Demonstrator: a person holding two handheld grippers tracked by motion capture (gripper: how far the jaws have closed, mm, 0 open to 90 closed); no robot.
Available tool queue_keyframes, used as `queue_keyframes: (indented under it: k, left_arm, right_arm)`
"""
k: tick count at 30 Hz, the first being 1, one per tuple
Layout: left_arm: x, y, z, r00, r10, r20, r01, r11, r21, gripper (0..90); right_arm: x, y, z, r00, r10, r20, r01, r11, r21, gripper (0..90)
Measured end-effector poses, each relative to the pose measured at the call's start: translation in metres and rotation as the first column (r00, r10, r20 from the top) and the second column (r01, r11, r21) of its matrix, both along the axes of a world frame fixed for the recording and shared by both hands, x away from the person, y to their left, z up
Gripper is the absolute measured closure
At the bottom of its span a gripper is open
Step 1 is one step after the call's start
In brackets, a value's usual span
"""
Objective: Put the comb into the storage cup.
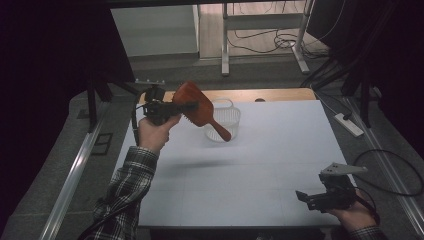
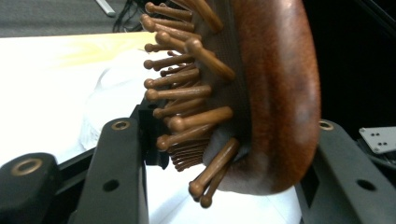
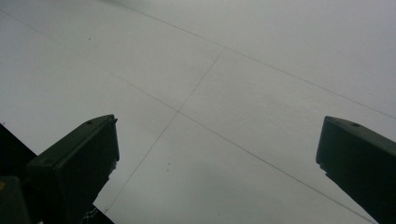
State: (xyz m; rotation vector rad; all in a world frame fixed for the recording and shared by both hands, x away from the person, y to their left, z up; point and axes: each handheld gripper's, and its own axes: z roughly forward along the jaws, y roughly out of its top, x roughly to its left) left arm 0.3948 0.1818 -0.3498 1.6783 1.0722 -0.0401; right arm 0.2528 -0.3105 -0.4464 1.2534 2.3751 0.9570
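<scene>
- Brush (image 1: 196,103) of reddish-brown wood is clamped by its head in the left gripper (image 1: 186,107), held up off the table (image 1: 260,165) at the left of the high view, handle slanting down and right
- Handle tip shows in front of the clear plastic basket (image 1: 227,116), which stands on the table toward its far edge; whether the tip is inside the rim or only above it cannot be told
- Left gripper view has the brush (image 2: 261,93) edge-on between the two black jaws, wooden pegs pointing one way and the smooth rounded back the other; the jaws are clenched on the head
- Step in hand, as I judge it: carrying the brush to the basket, with the drop not yet made
- Next move calls for bringing the head over the basket opening, lowering handle-first so the tip clears the rim, then letting go; the basket looks light and could tip or slide if the handle catches its wall
- Right gripper (image 1: 312,198) rests low at the near right corner of the table, well apart from brush and basket; its jaws stand released with nothing between them, bare table (image 3: 215,93) ahead in the right gripper view
- Writing: no brand, label or lettering can be read on the brush, basket or grippers
</scene>
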Motion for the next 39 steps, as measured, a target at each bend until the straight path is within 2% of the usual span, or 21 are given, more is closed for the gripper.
queue_keyframes:
  k: [6,16,21,39]
  left_arm:
    - [0.007,0.003,0.007,0.9994,0.033,0.007,-0.033,0.9995,-0.002,52.8]
    - [0.019,0.004,0.008,0.9966,0.083,0.007,-0.083,0.9965,-0.009,52.8]
    - [0.025,0.003,0.008,0.9948,0.102,0.008,-0.102,0.9948,0.002,52.8]
    - [0.045,-0.009,-0.002,0.9880,0.154,0.007,-0.154,0.9877,0.023,52.9]
  right_arm:
    - [0.001,0.000,0.000,1.0000,0.001,-0.010,-0.001,1.0000,0.000,0.0]
    - [0.001,0.001,-0.001,0.9997,0.011,-0.020,-0.012,0.9999,-0.009,0.0]
    - [0.001,0.001,-0.001,0.9997,0.012,-0.021,-0.012,0.9999,-0.009,0.0]
    - [0.001,0.001,-0.001,0.9996,0.021,-0.020,-0.021,0.9997,-0.010,0.0]
